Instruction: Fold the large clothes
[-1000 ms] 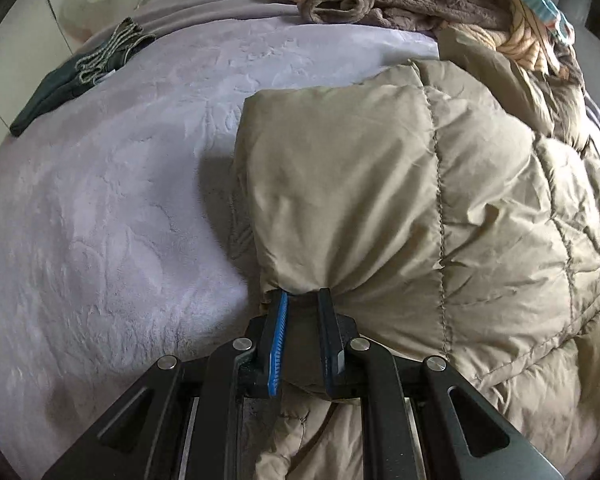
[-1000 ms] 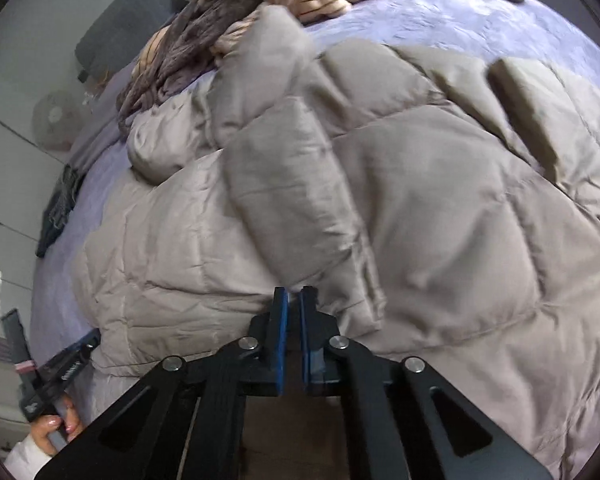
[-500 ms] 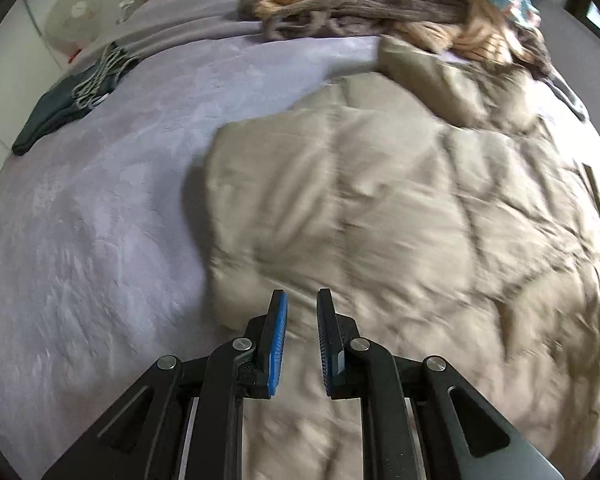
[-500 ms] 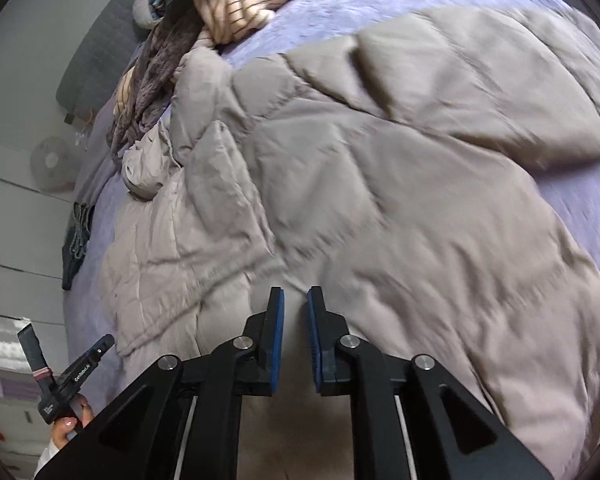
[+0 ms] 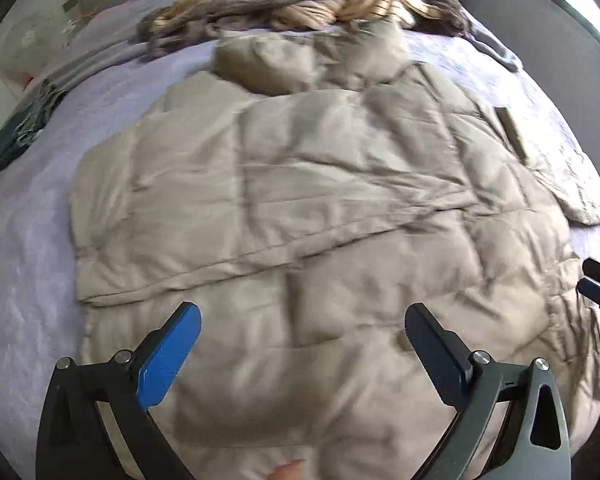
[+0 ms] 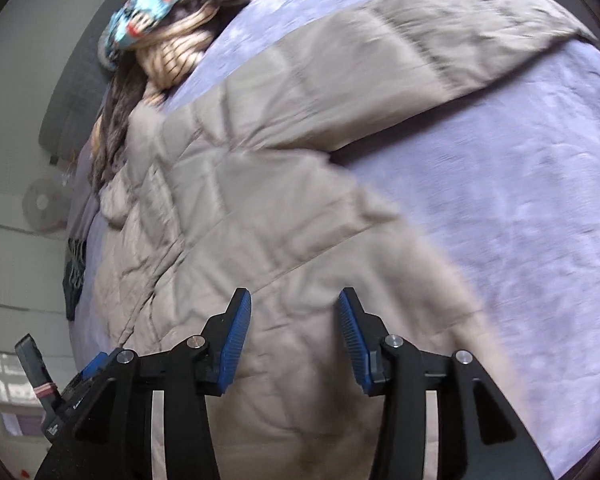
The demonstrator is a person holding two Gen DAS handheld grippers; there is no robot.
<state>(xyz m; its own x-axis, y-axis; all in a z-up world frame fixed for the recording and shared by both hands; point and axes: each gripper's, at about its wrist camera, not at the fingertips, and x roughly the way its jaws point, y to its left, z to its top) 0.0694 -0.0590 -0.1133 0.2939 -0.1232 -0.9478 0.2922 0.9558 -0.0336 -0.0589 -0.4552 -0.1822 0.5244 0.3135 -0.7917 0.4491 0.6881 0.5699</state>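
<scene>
Overhead, my left gripper [image 5: 302, 322] is opening wide and my right gripper [image 6: 294, 310] is opening too, nothing between either pair of jaws; both hang above the beige quilted coat [image 5: 312, 200] spread flat on the lilac bedspread [image 6: 520, 200], clothes pile [image 5: 300, 4] beyond; no writing legible

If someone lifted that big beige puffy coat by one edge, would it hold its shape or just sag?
The coat would probably sag: it lies creased and folded over itself on the bed. Its quilted, puffed panels suggest it is light for its bulk. The smooth fabric may slip from a shallow pinch.
</scene>
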